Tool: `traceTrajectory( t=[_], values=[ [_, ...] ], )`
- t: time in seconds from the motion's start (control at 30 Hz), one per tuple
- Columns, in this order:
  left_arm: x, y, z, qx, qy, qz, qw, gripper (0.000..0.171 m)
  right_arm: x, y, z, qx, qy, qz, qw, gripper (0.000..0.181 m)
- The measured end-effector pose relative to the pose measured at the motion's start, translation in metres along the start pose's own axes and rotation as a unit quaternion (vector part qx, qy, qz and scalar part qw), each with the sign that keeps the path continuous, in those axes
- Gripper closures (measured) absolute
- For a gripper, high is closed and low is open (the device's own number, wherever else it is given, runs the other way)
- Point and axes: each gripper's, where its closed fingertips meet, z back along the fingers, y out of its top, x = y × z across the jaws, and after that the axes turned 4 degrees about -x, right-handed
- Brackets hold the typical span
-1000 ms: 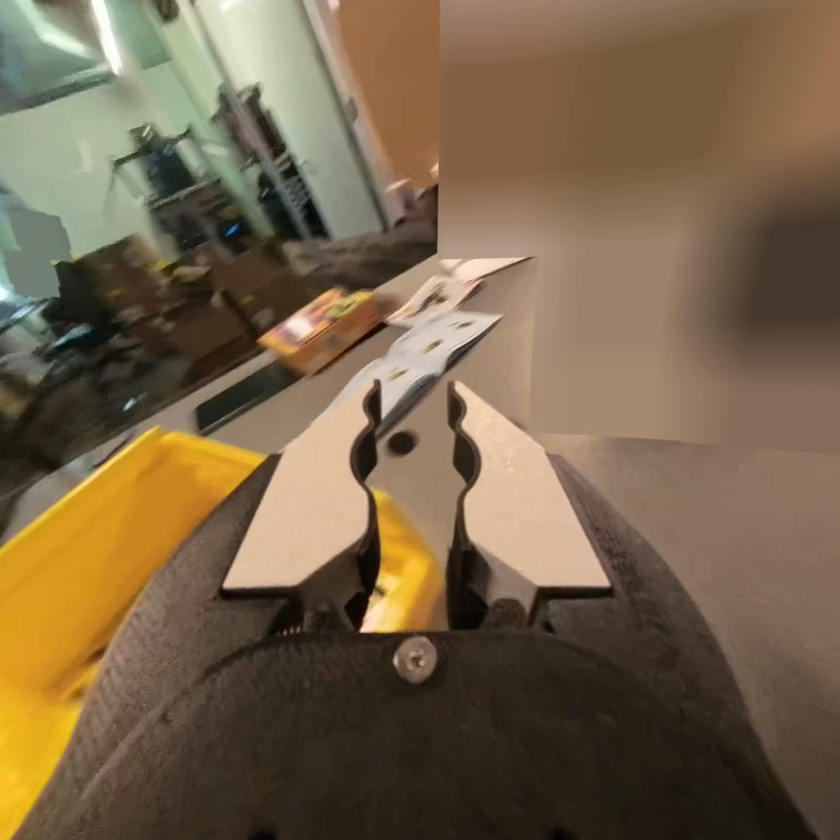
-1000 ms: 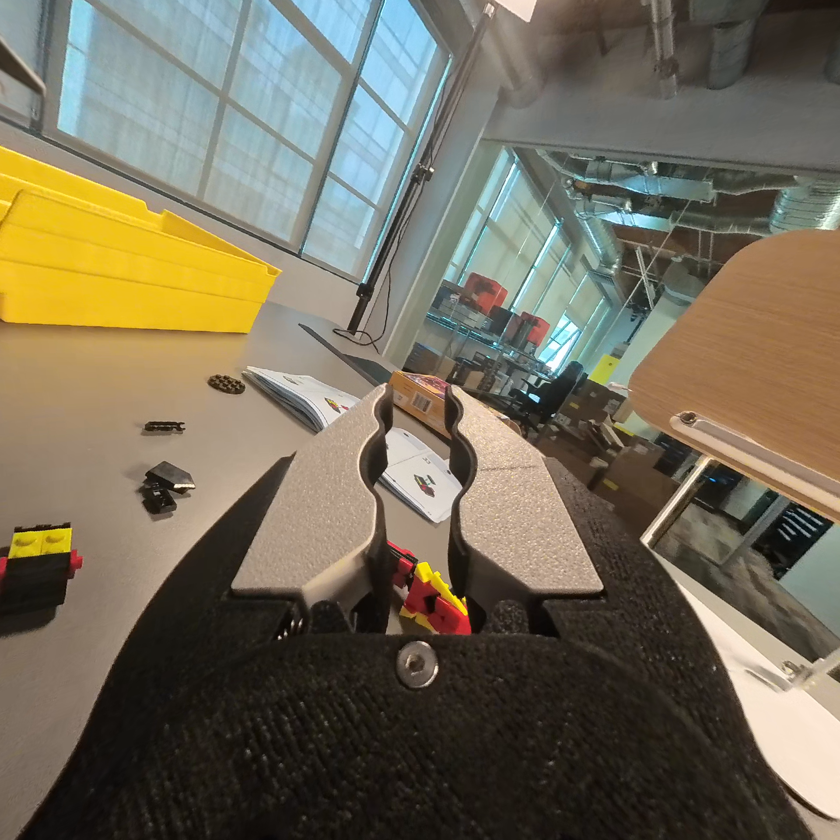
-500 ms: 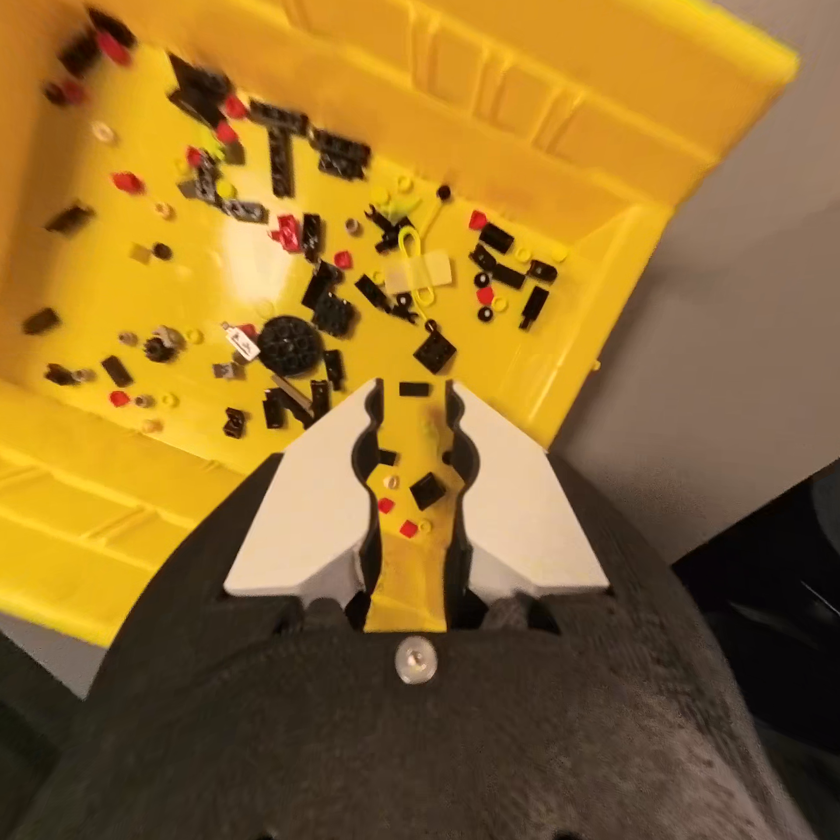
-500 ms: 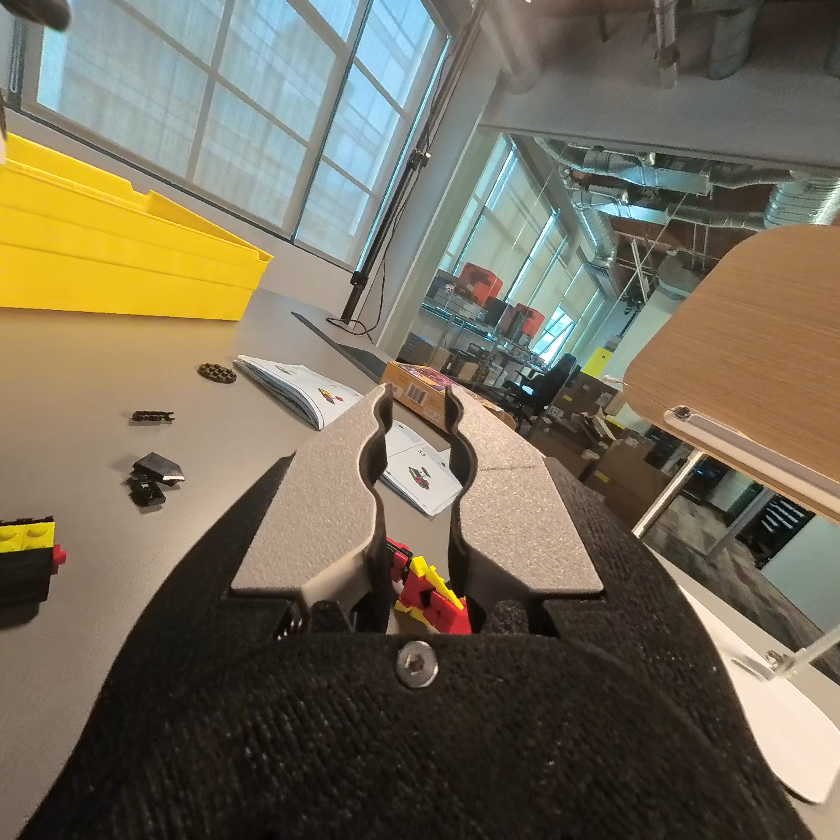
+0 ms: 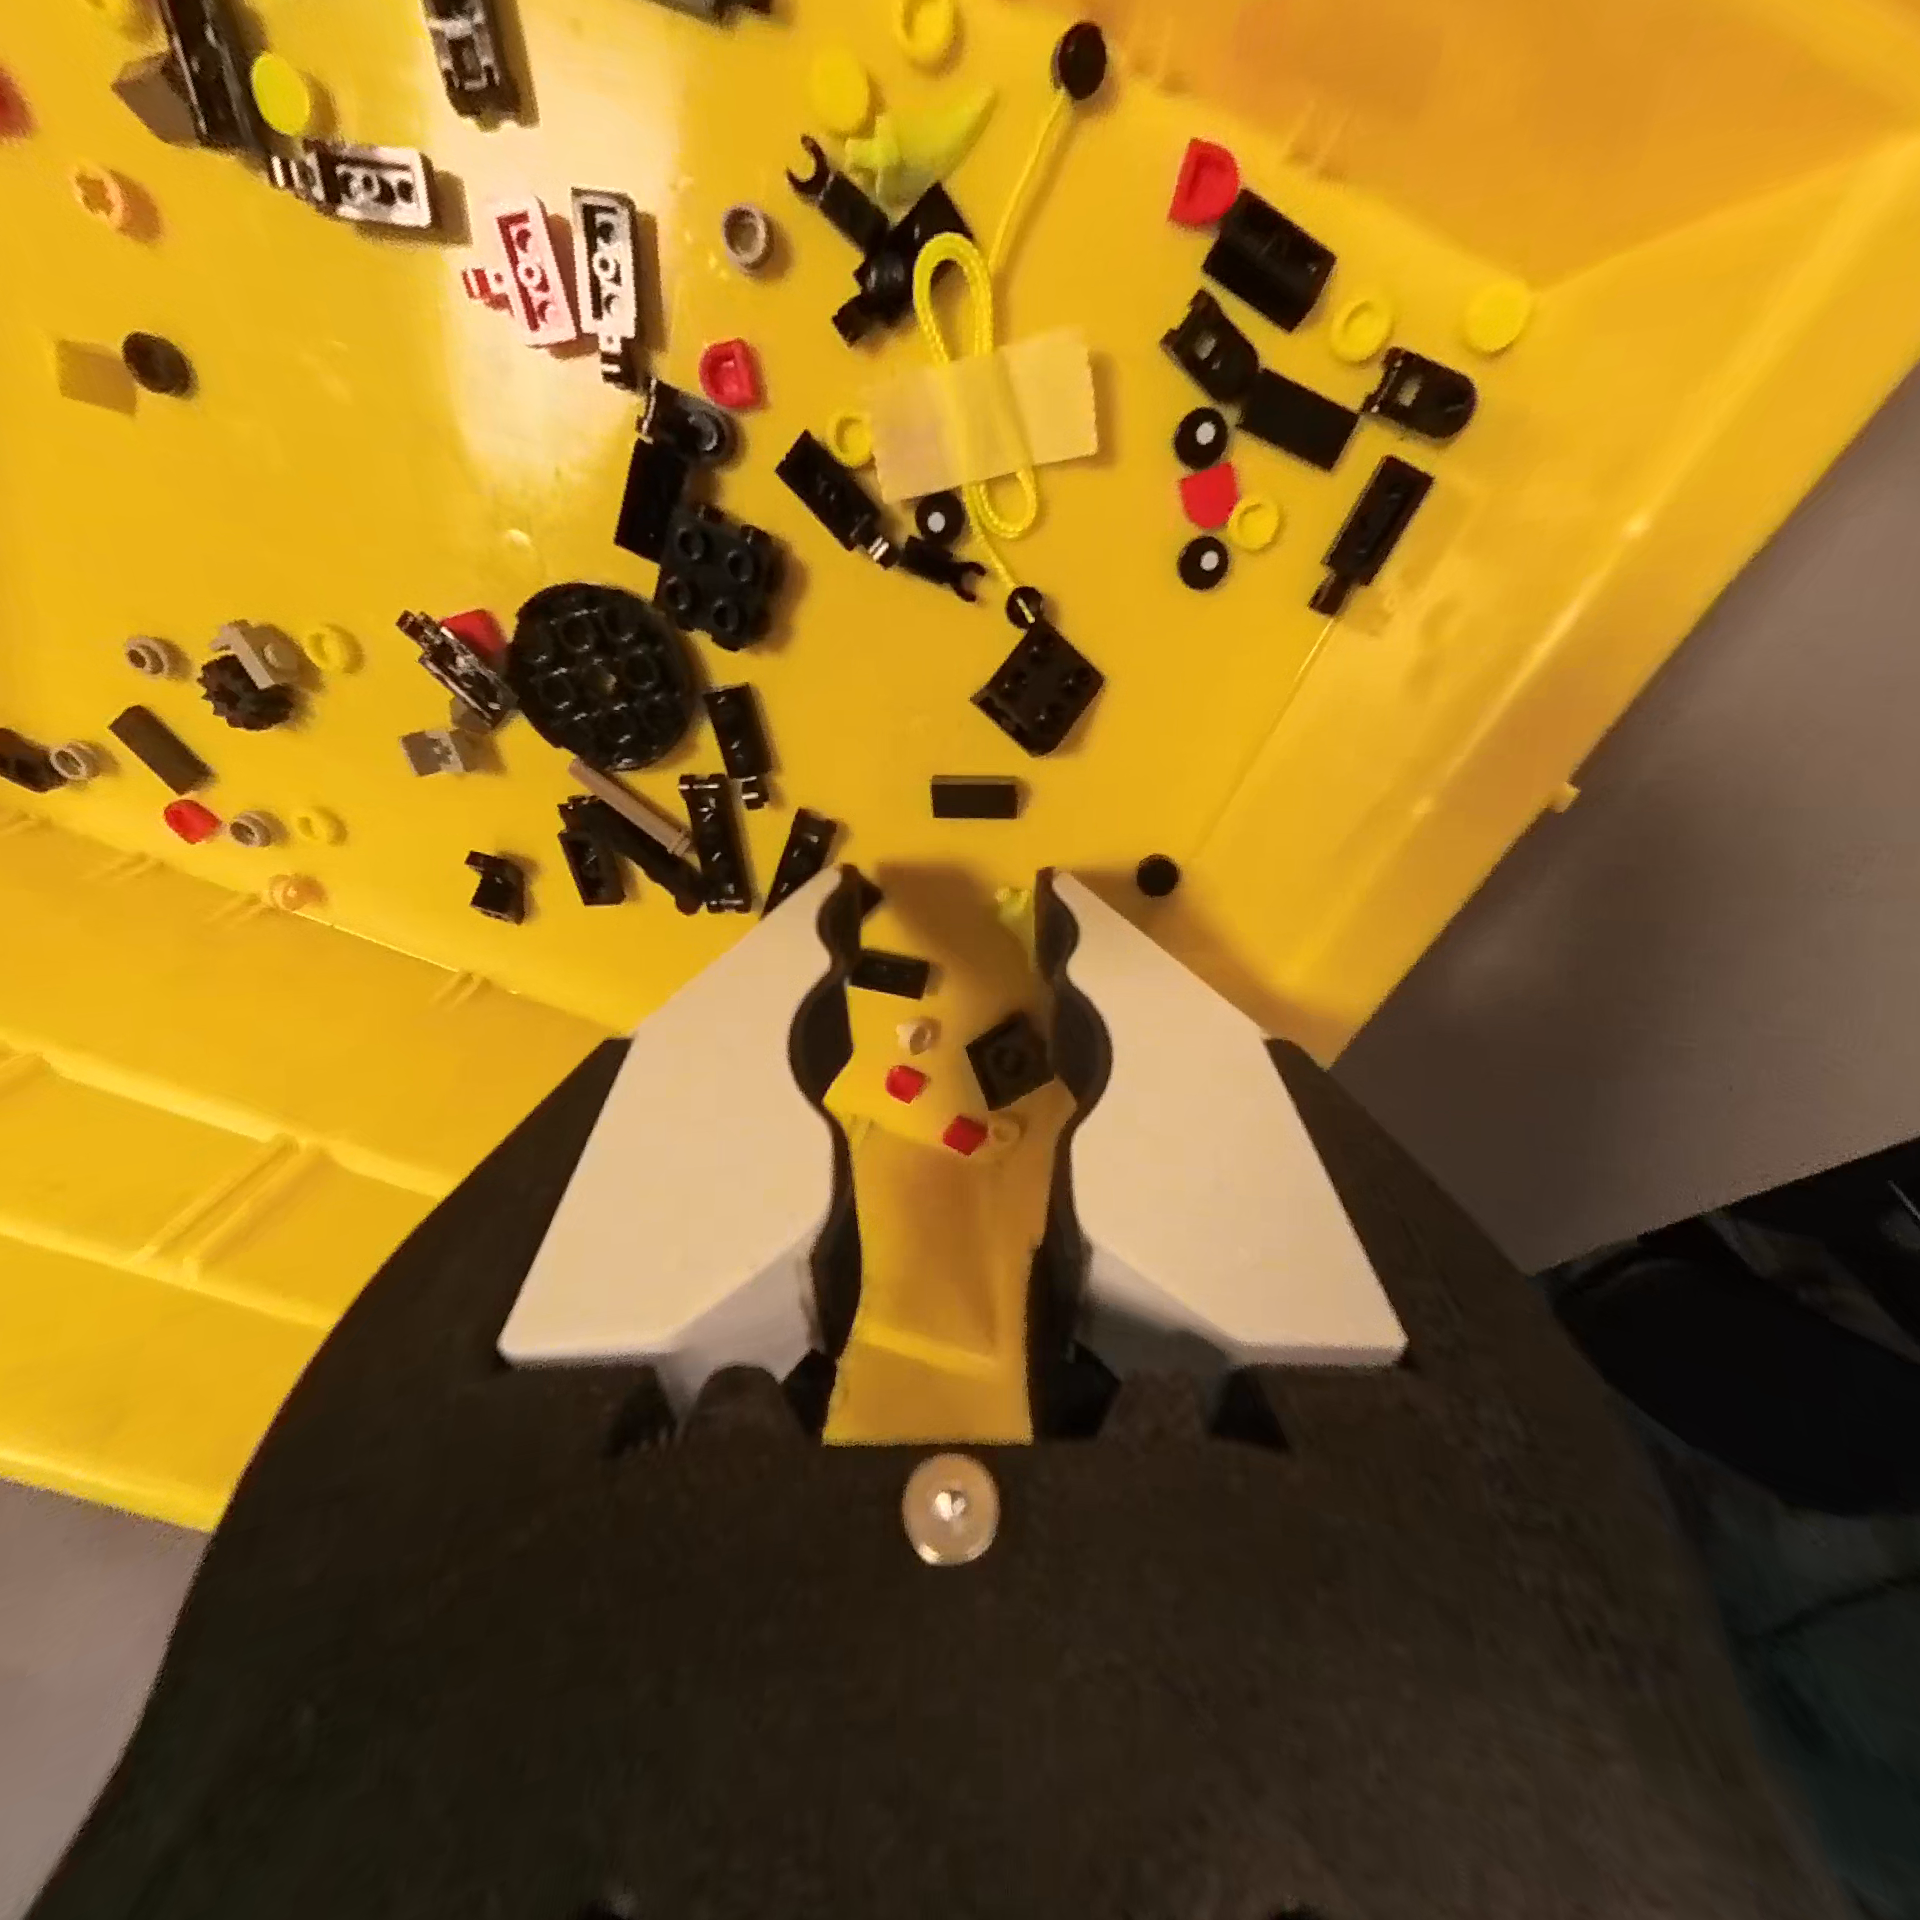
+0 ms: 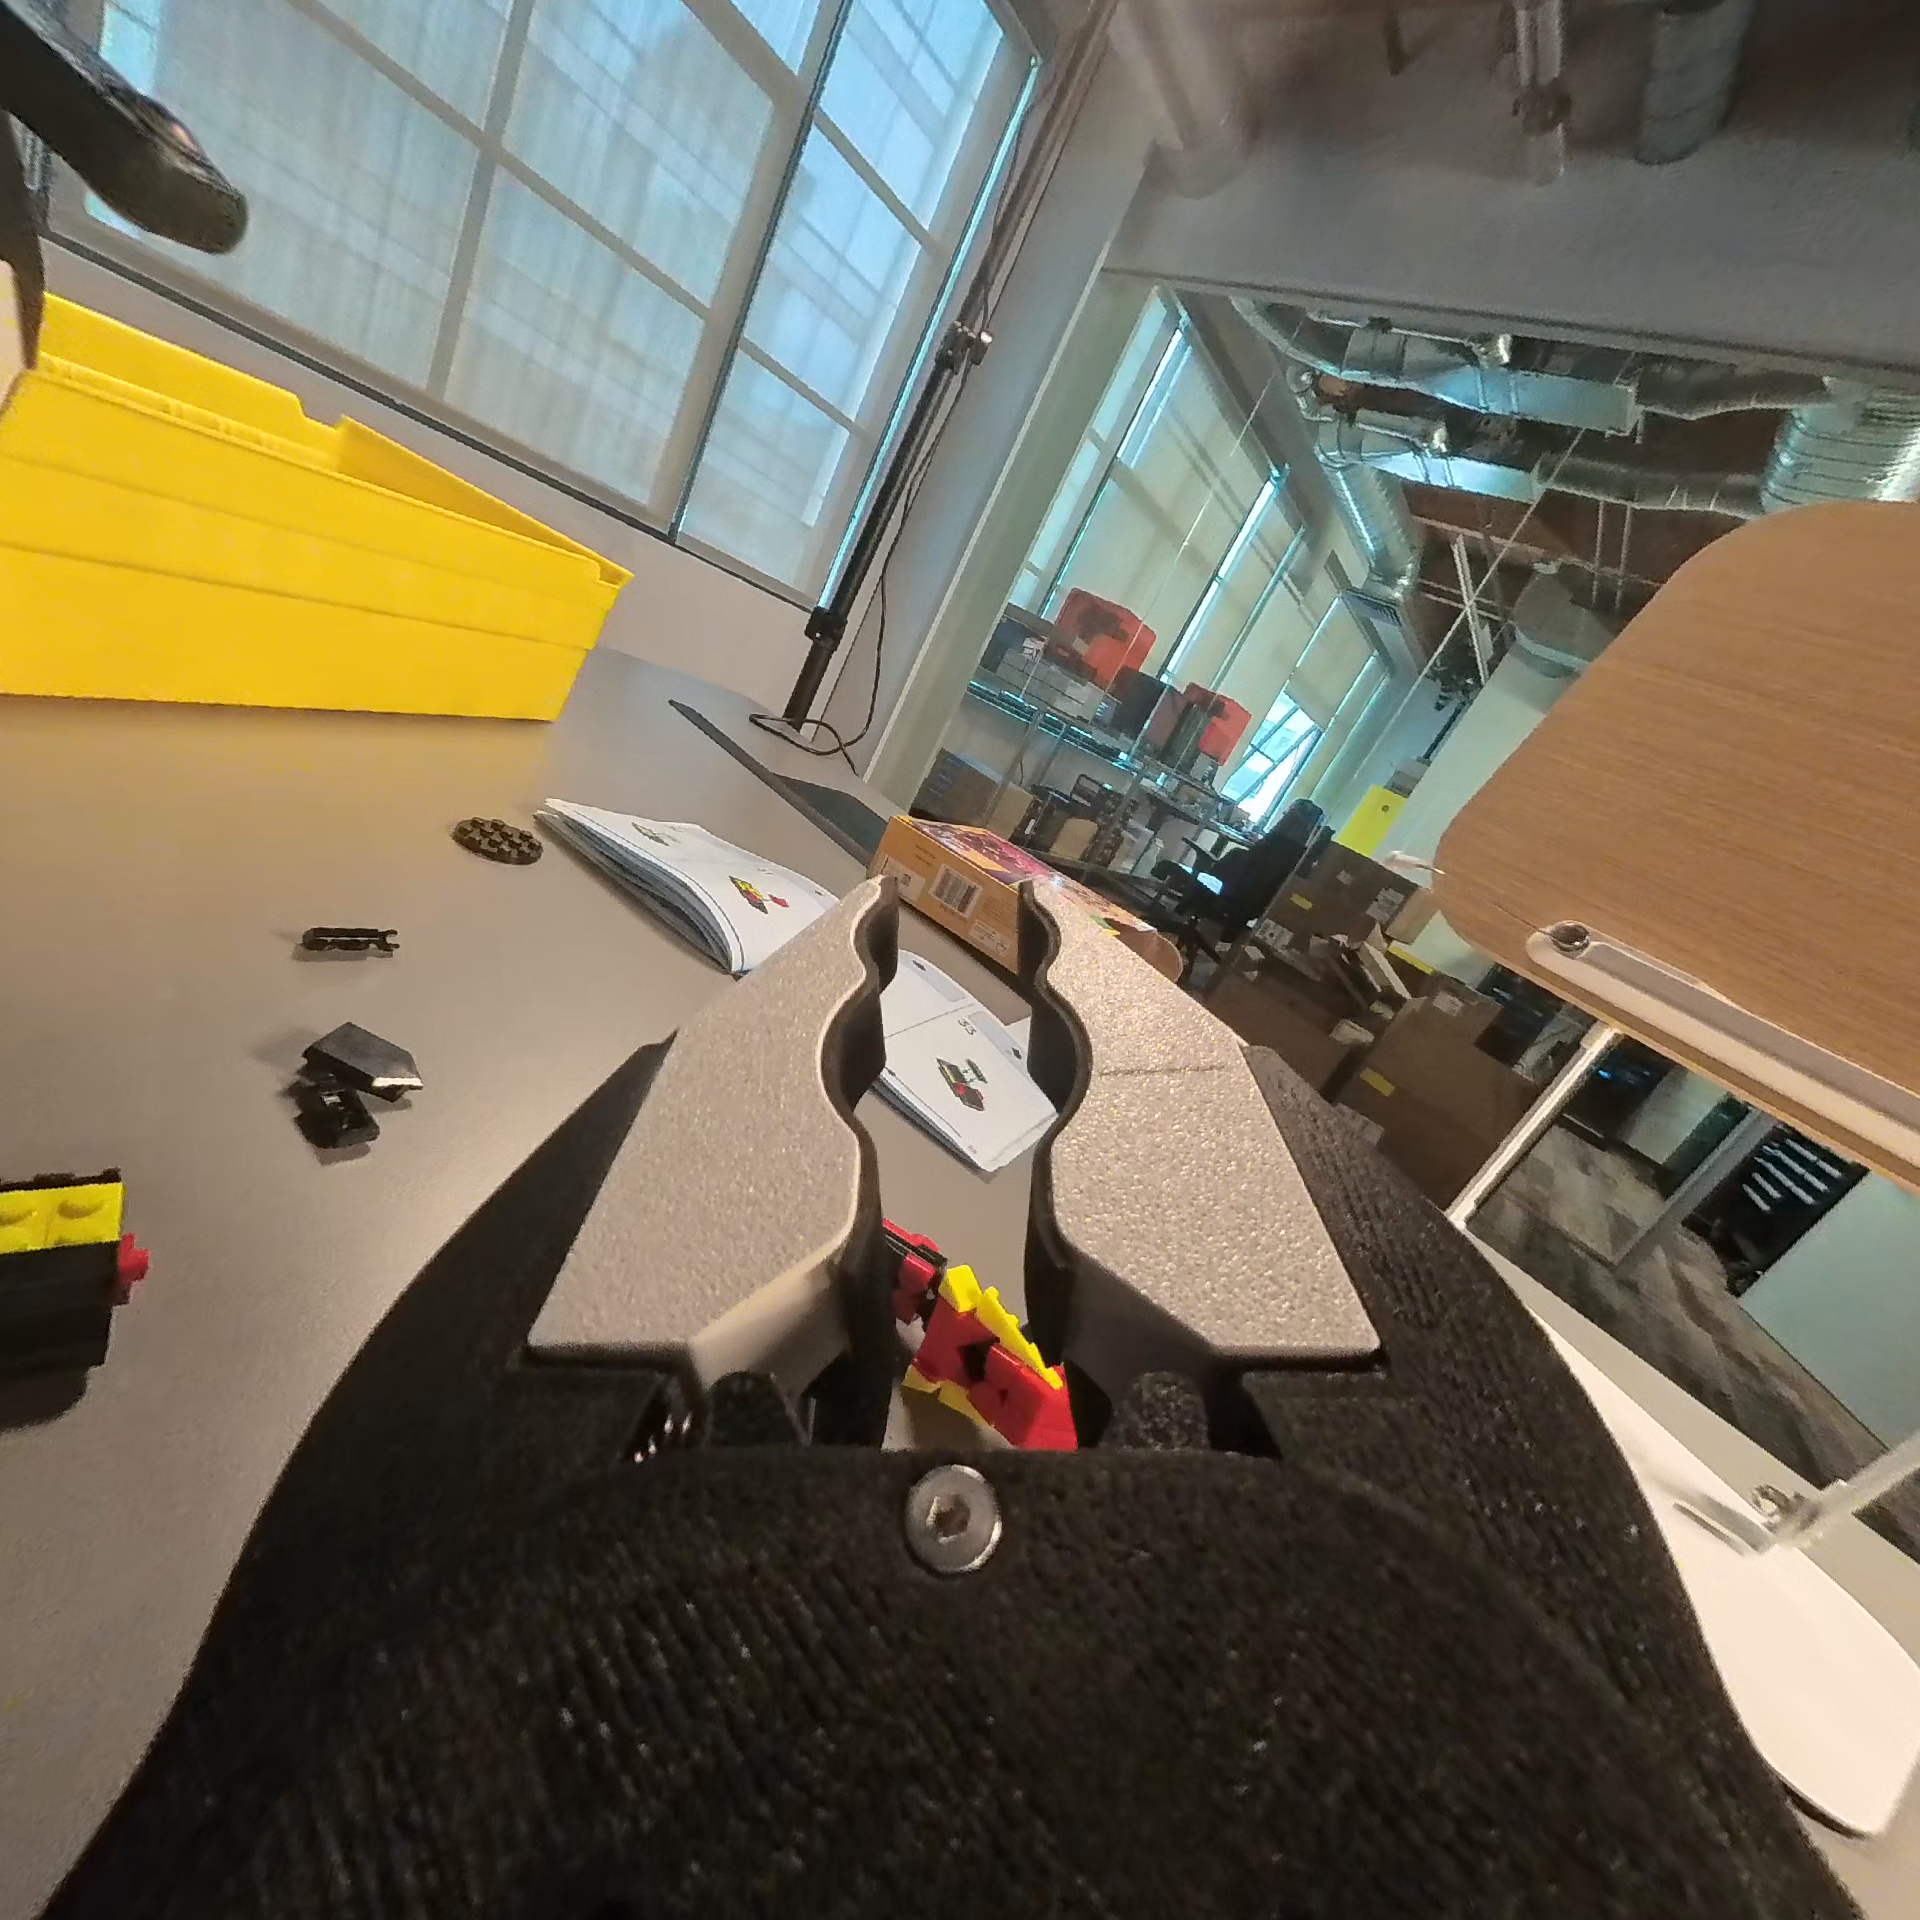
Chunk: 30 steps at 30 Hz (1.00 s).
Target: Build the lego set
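In the left wrist view my left gripper [image 5: 945, 894] is open and empty. It points down into a yellow bin [image 5: 260, 1195] that holds several small black, red and yellow lego pieces, among them a round black plate [image 5: 603, 675] and a black square plate [image 5: 1039, 675]. A small black piece [image 5: 1006, 1060] and red bits [image 5: 904, 1081] show between the fingers. In the right wrist view my right gripper [image 6: 956, 904] is low over the grey table [image 6: 312, 1507]. Its jaws stand close on a red and yellow lego assembly [image 6: 982, 1361].
On the table lie a black, yellow and red block [image 6: 57, 1278], loose black pieces [image 6: 358, 1070], a round black plate [image 6: 497, 836], an open instruction booklet [image 6: 707, 883] and a lego box [image 6: 966, 894]. The yellow bin [image 6: 260, 603] stands far left, a wooden chair back [image 6: 1714, 831] to the right. Across from one pair of fingers to the other is roughly 45 cm.
My left gripper swung from looking across the table to pointing down into the yellow bin, then came closer to the pieces. My right gripper barely moved and kept its hold.
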Motion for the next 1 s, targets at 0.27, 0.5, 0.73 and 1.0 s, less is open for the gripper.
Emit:
traceTrajectory(
  t=[0.27, 0.5, 0.73, 1.0],
  values=[
    [-0.002, 0.024, 0.021, 0.059, -0.02, 0.027, 0.998, 0.139, 0.0, 0.0, 0.0, -0.001, 0.001, -0.002, 1.0, 0.161],
    [0.002, 0.019, 0.005, 0.001, -0.038, 0.01, 0.999, 0.139, -0.001, 0.0, 0.0, -0.001, 0.005, -0.003, 1.0, 0.16],
    [0.003, 0.013, -0.006, -0.027, -0.032, -0.007, 0.999, 0.143, -0.001, 0.0, 0.0, 0.001, 0.007, -0.003, 1.0, 0.161],
    [0.005, 0.011, -0.006, -0.037, -0.029, 0.012, 0.999, 0.157, -0.002, 0.001, 0.0, 0.001, 0.01, 0.003, 1.0, 0.161]
  ],
)
